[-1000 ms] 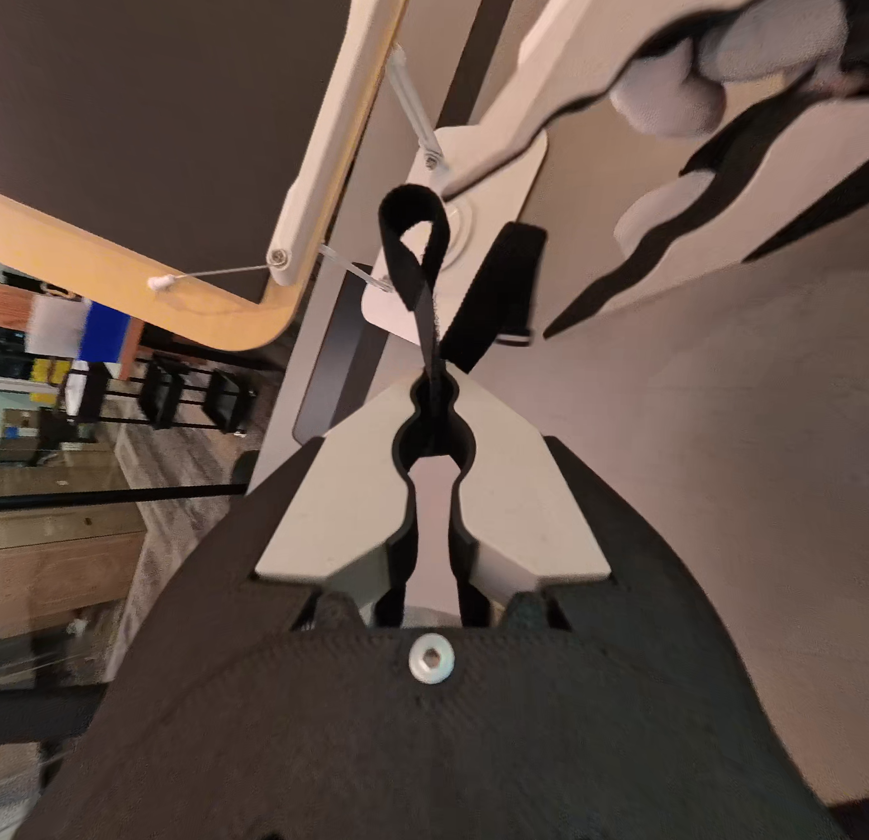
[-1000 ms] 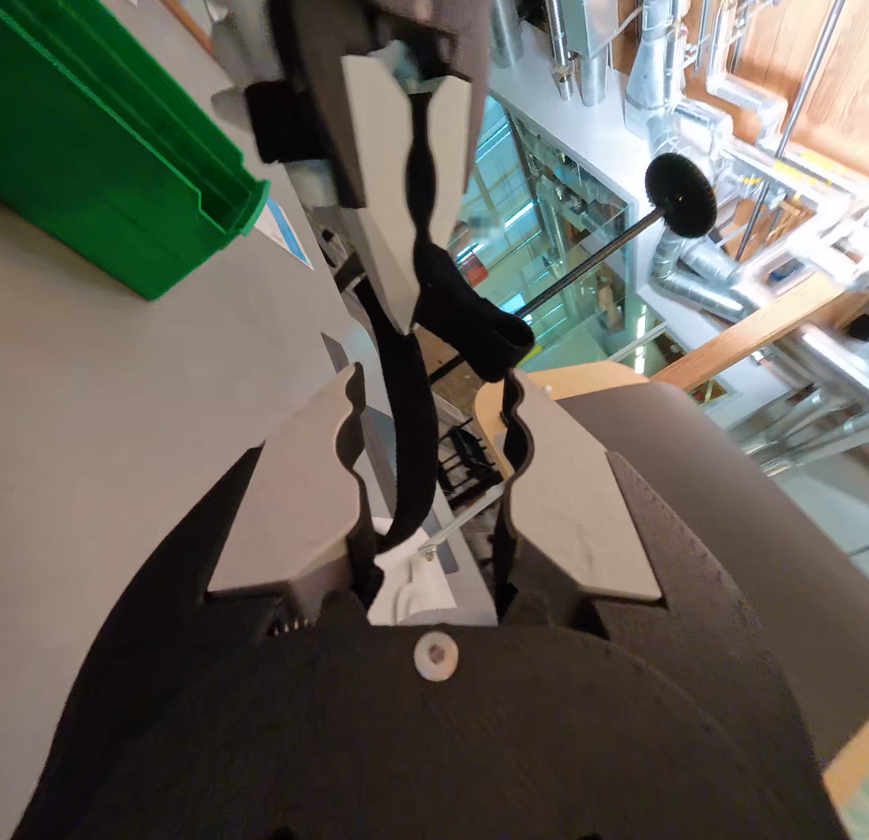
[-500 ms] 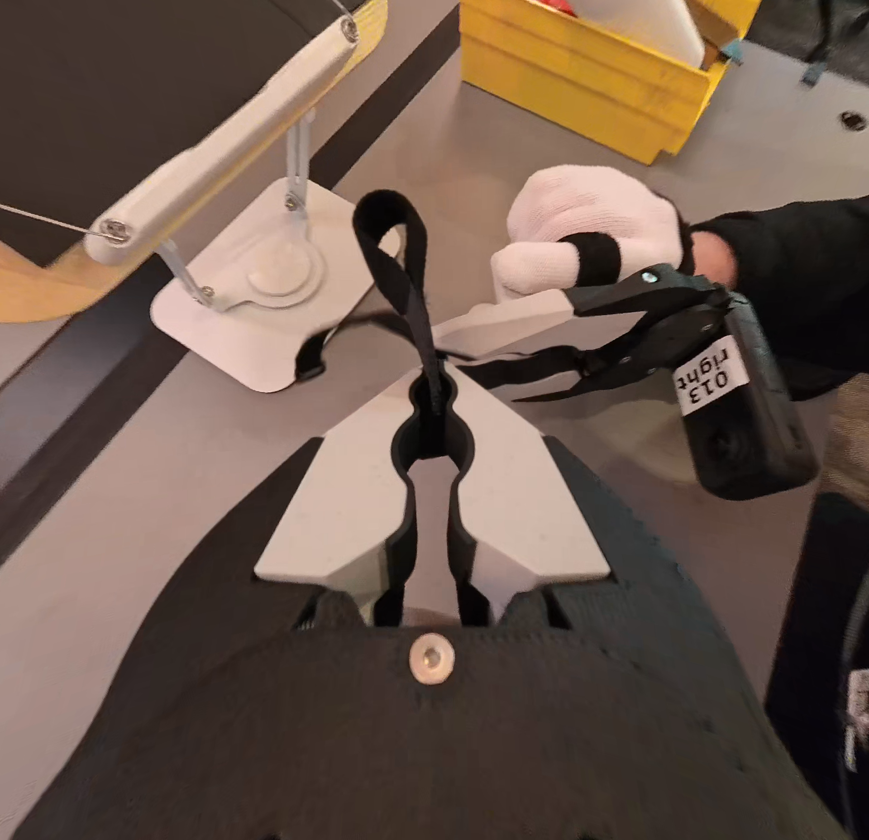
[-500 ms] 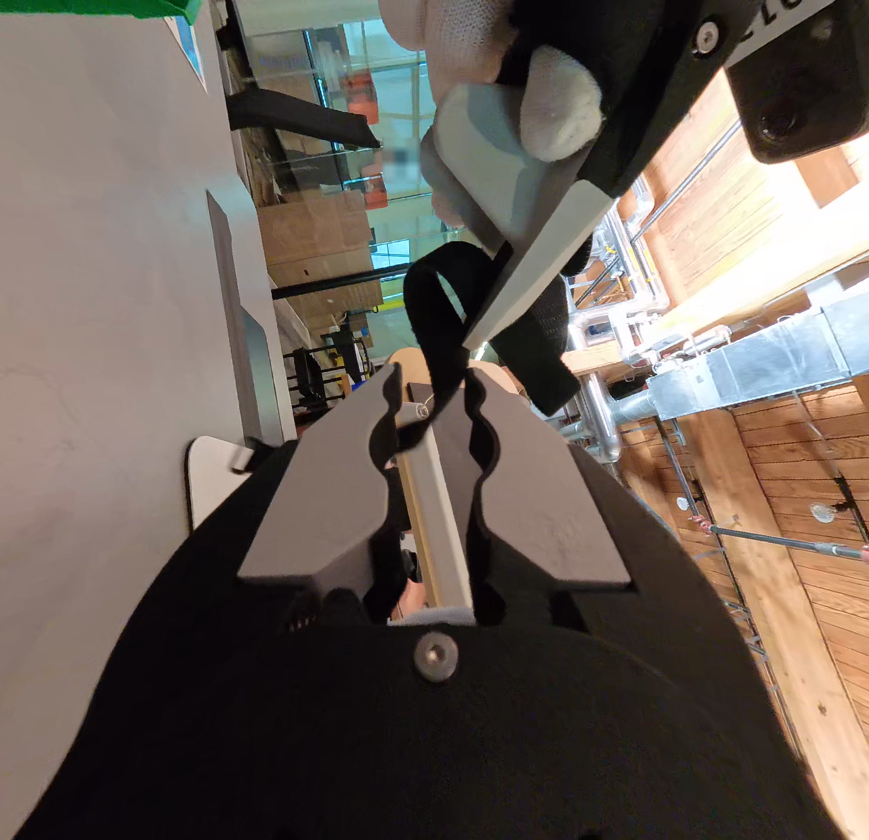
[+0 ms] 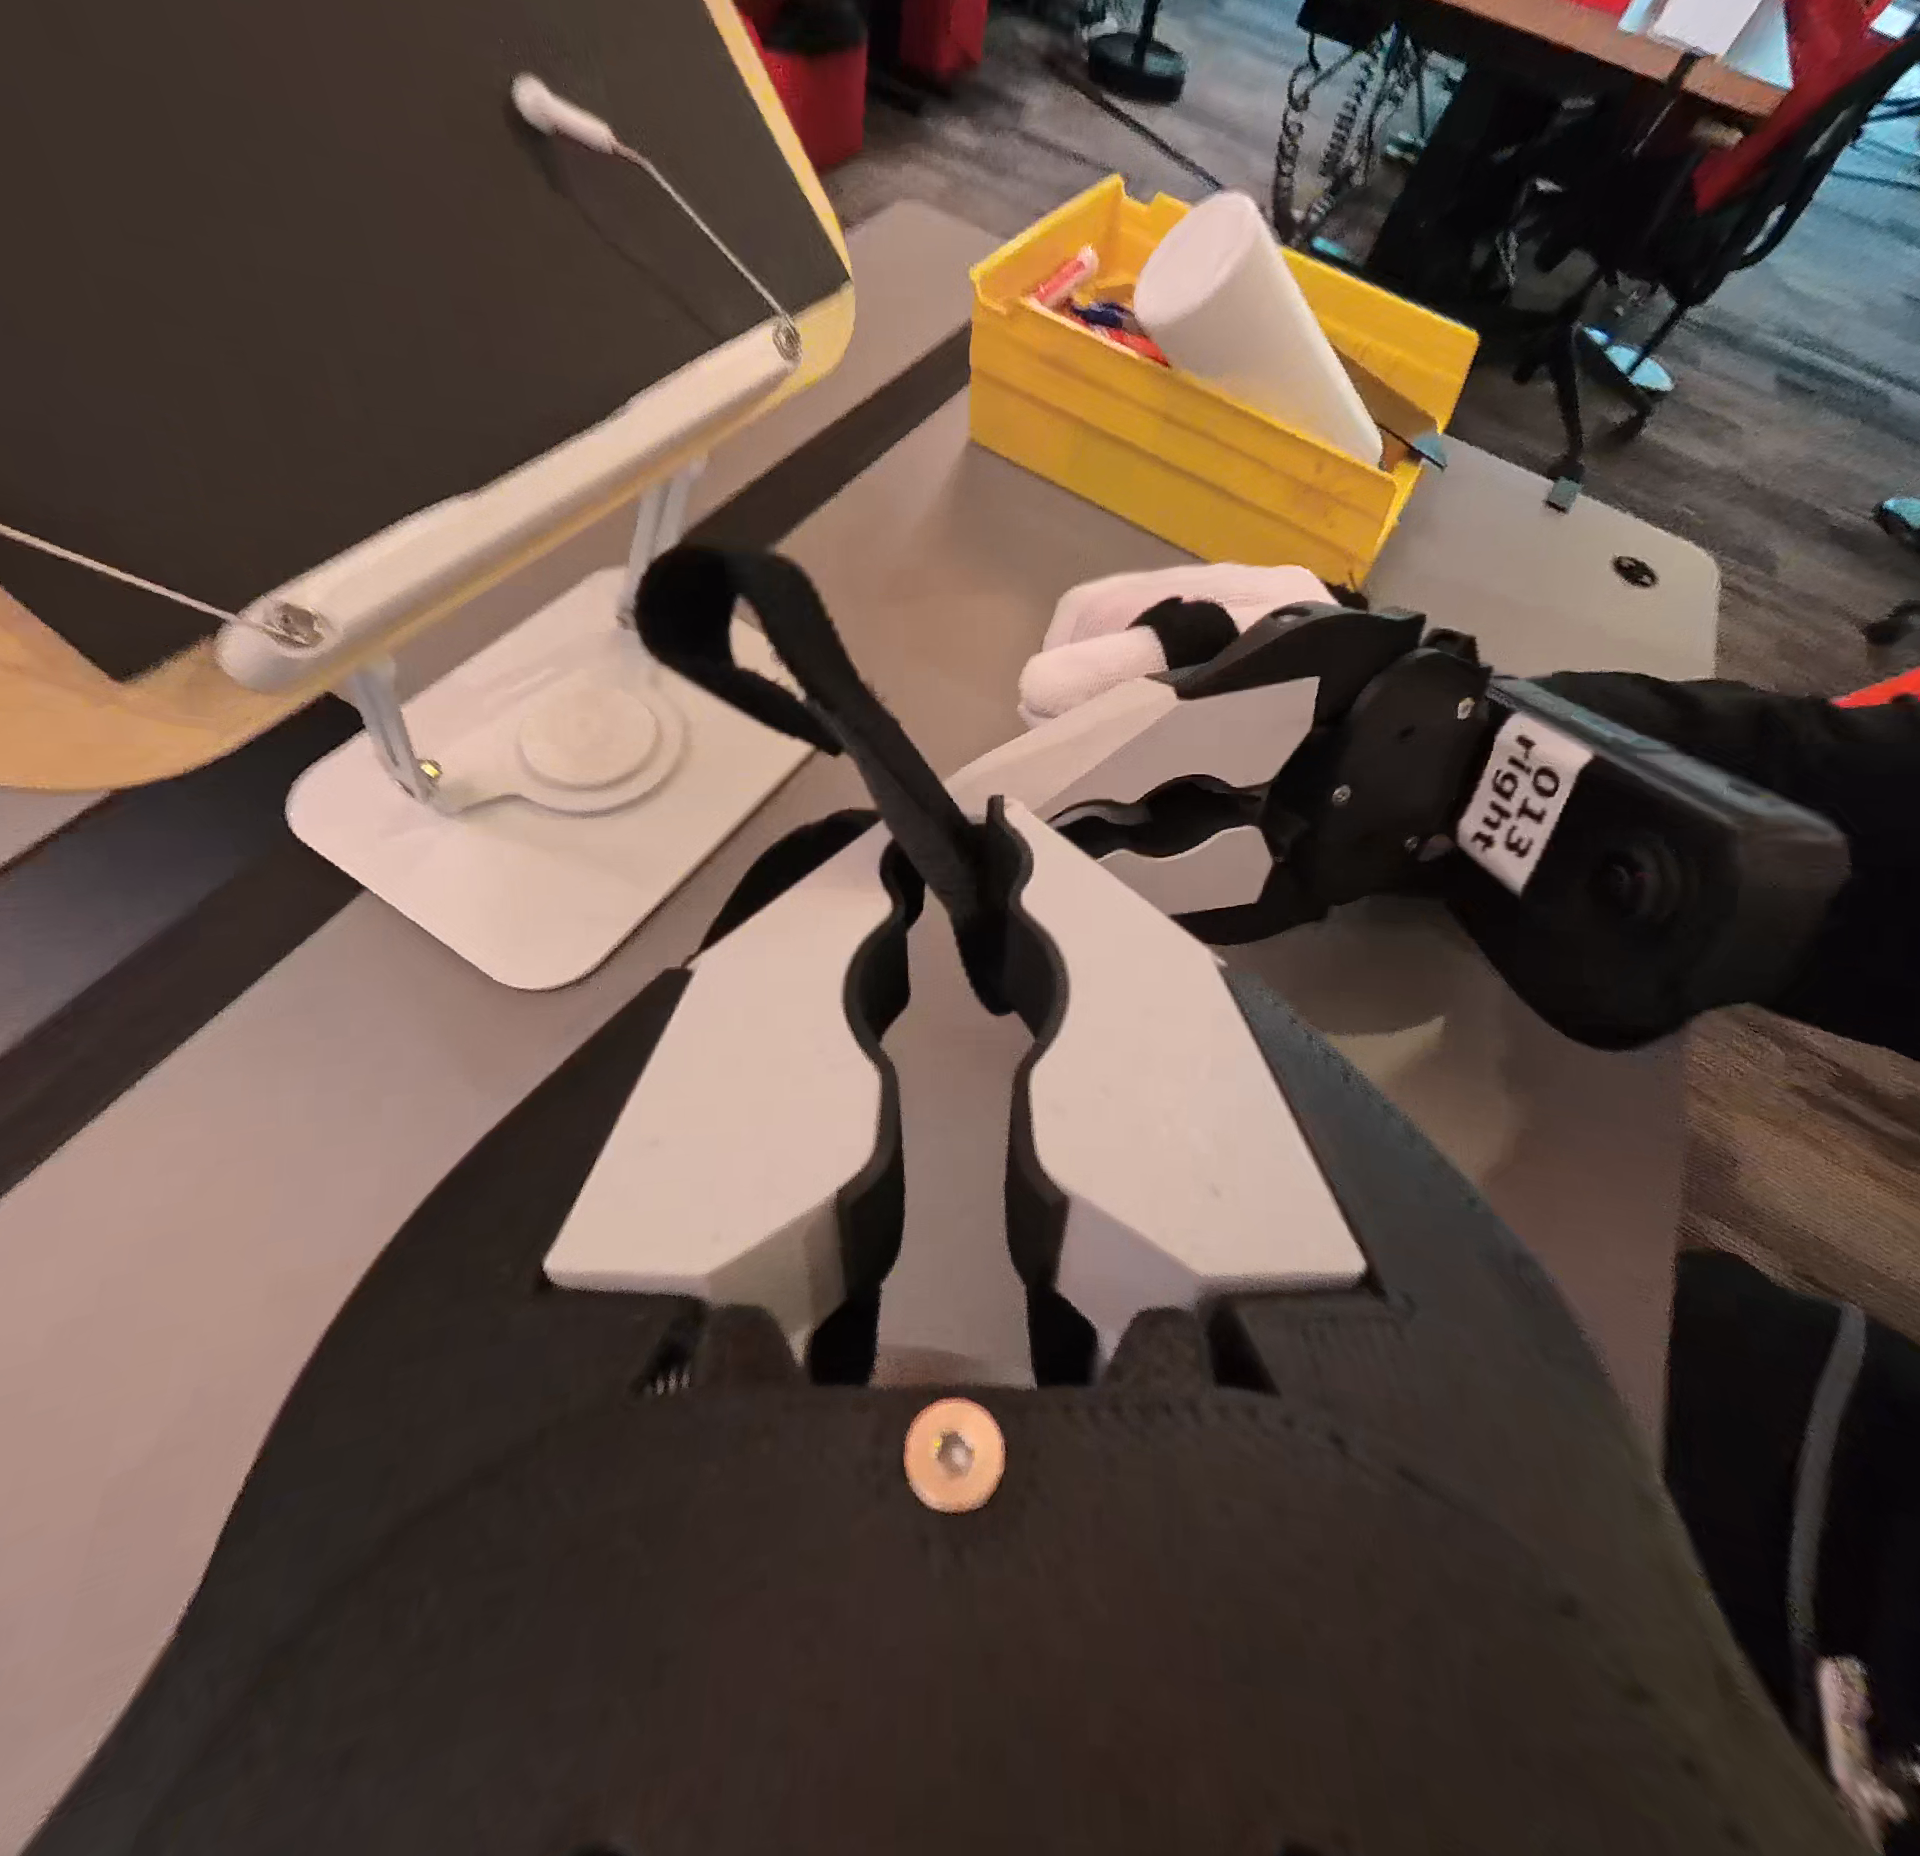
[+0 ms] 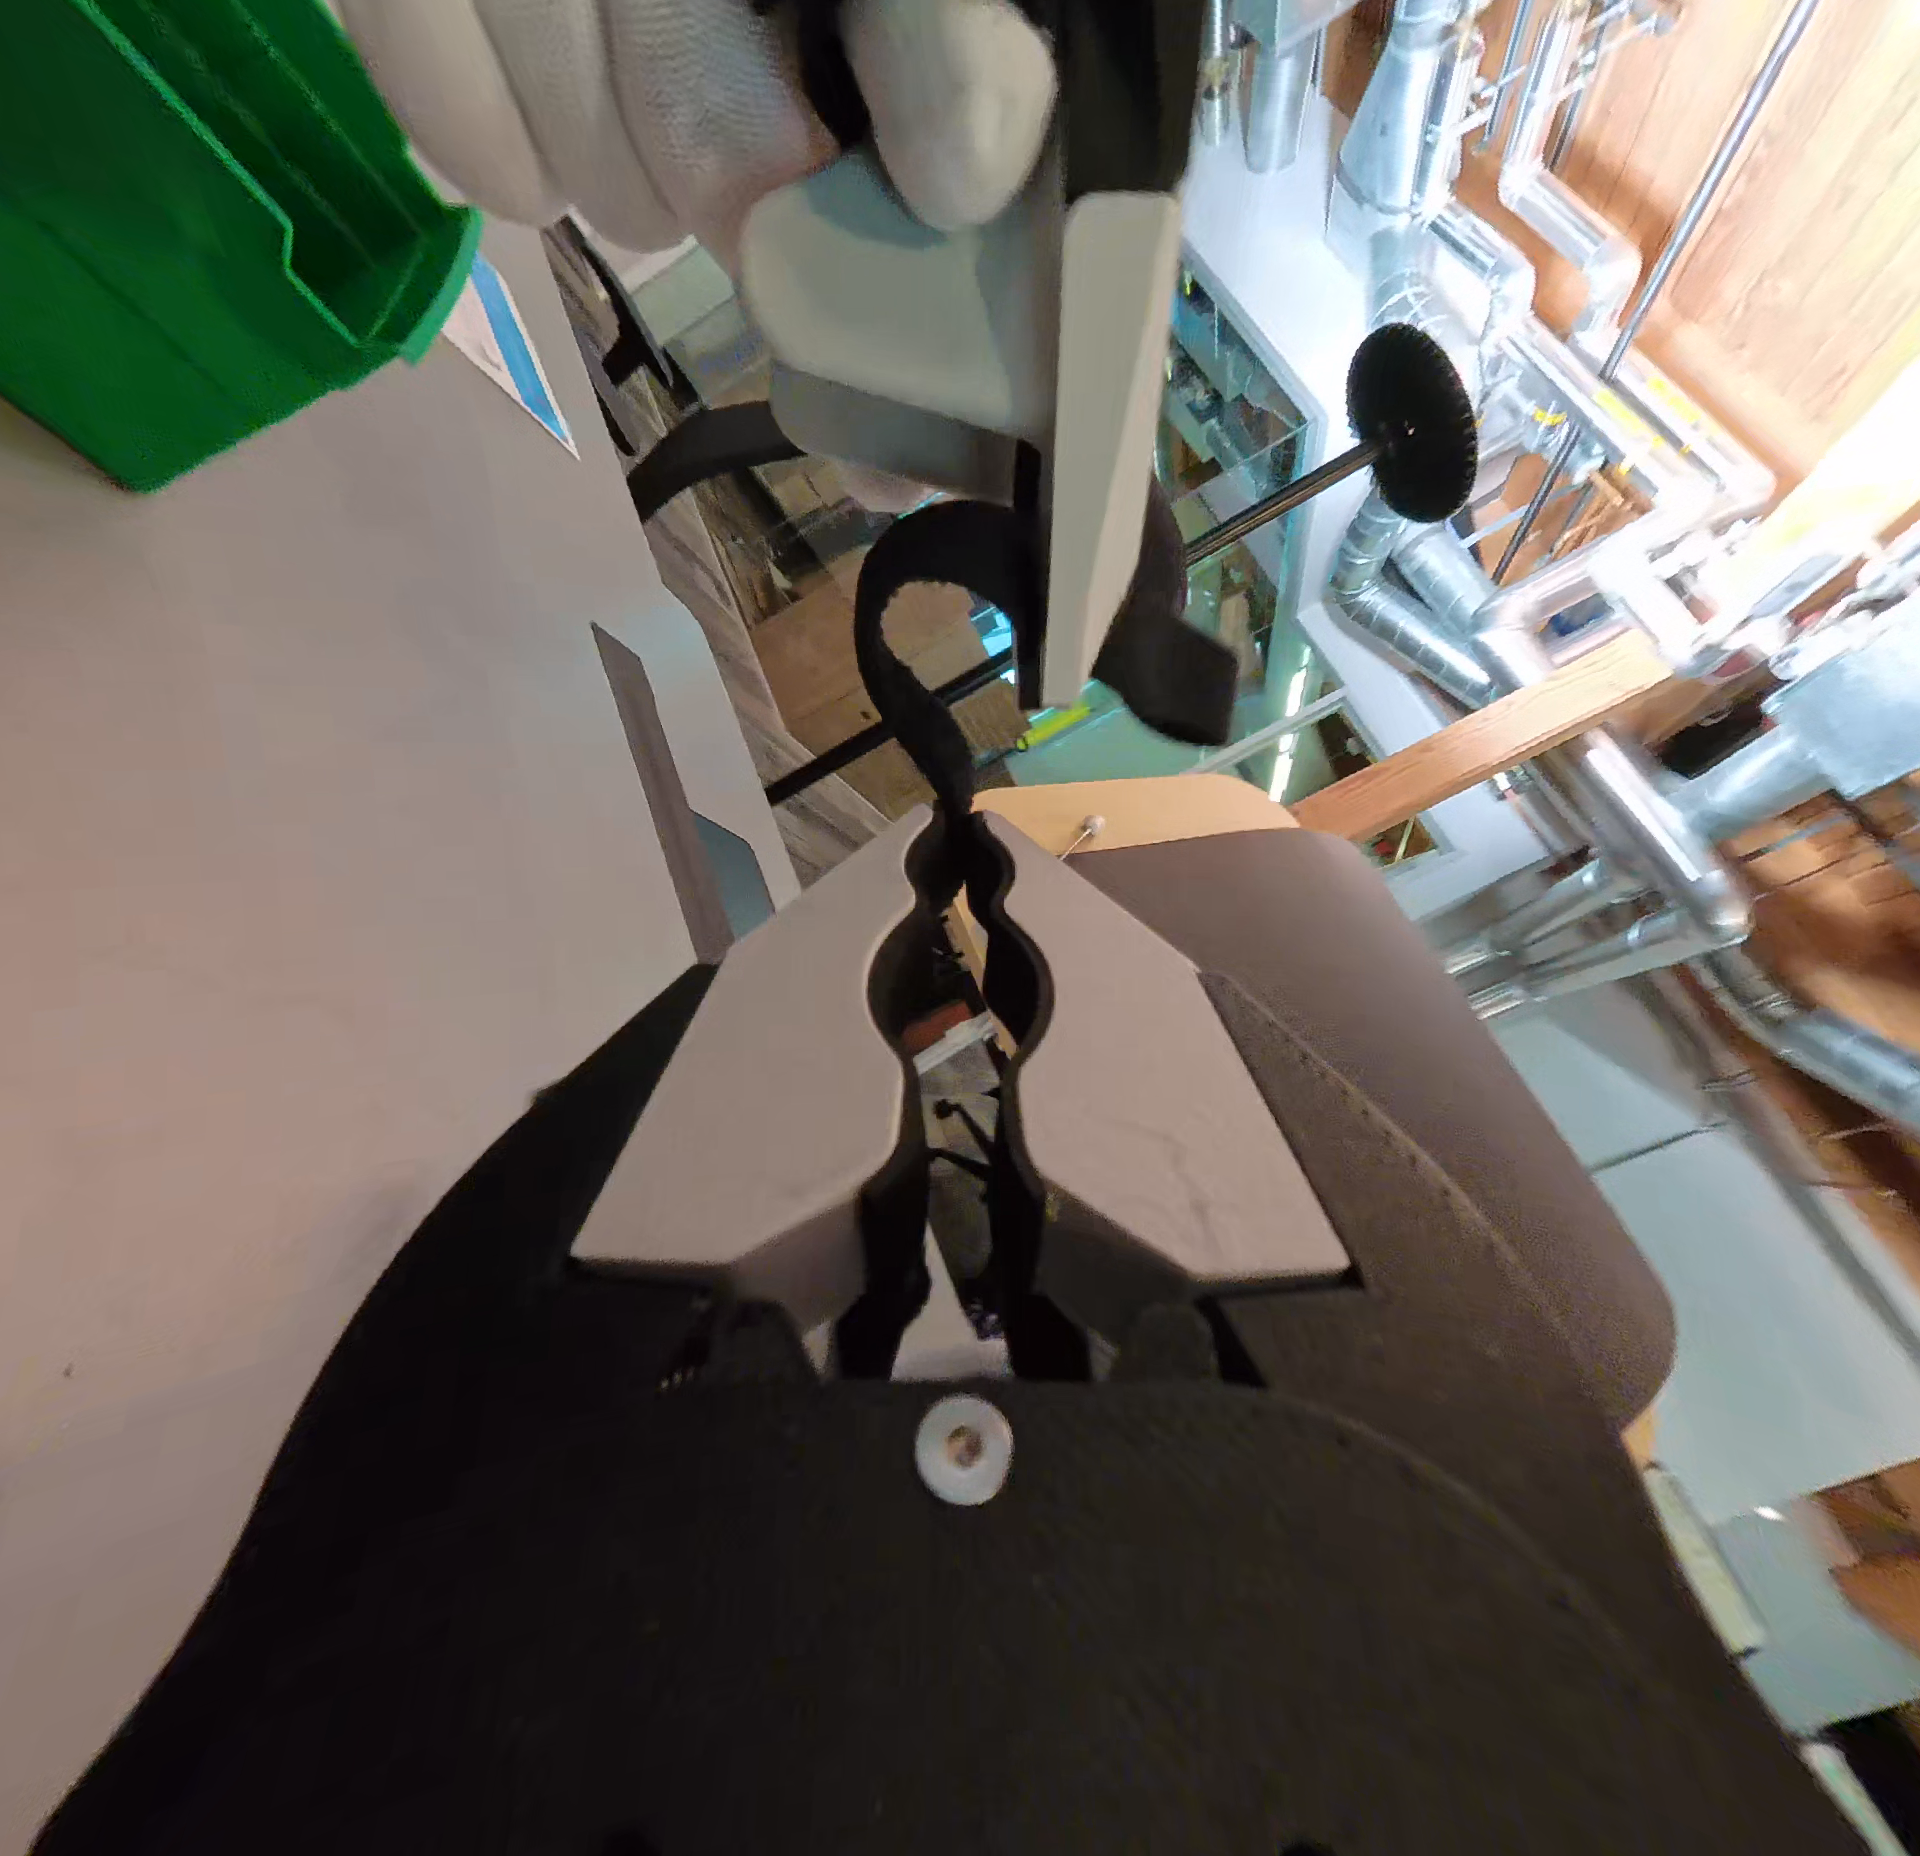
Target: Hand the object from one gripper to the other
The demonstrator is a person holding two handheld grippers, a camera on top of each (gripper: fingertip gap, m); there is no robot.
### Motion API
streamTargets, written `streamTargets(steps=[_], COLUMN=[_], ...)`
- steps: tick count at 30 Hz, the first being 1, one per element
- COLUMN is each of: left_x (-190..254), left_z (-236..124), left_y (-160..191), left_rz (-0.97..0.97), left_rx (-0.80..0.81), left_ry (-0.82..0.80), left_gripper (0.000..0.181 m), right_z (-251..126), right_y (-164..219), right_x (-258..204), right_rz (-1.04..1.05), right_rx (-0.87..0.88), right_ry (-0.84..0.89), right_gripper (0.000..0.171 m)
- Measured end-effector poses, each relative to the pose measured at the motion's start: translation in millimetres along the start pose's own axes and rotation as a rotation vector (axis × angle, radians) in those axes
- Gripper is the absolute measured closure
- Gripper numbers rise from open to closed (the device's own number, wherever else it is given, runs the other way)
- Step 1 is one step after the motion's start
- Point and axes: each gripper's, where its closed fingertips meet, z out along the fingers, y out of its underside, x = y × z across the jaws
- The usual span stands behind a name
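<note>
A black strap with a loop at its end stands up between the fingertips of my left gripper. The left jaws stand a small gap apart, and the strap leans loosely on the right finger. My right gripper, held by a white-gloved hand, reaches in from the right, its tips meeting the strap just behind the left fingers. In the right wrist view my right gripper is shut on the strap. The strap curls up to a finger of the left gripper above it.
A yellow bin with a white cone stands on the grey table behind the grippers. A white stand base carrying a dark panel is at the left. A green bin is at the upper left of the right wrist view. The tips of both grippers are at nearly the same place.
My right gripper has closed on the strap. My left gripper, shut on the strap before, has opened a little. Both views have swung.
</note>
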Motion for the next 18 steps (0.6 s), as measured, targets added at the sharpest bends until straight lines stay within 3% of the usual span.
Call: streamTargets(steps=[7, 12, 18], left_x=[-8.9, -14.5, -1.3], left_z=[-23.3, -32.0, -37.2], left_y=[-24.6, -17.0, -2.4], left_rz=[0.018, 0.026, -0.052], left_rx=[0.17, 0.152, 0.172], left_ry=[-0.092, -0.218, -0.182], left_gripper=[0.178, 0.169, 0.158], right_z=[-5.7, -3.8, 11.4], right_y=[3.0, -9.1, -30.7], right_x=[23.2, 44.8, 72.1], right_rz=[0.159, 0.244, 0.464], right_rx=[0.044, 0.097, 0.182], right_ry=[-0.026, -0.067, -0.229], right_gripper=[0.171, 0.171, 0.171])
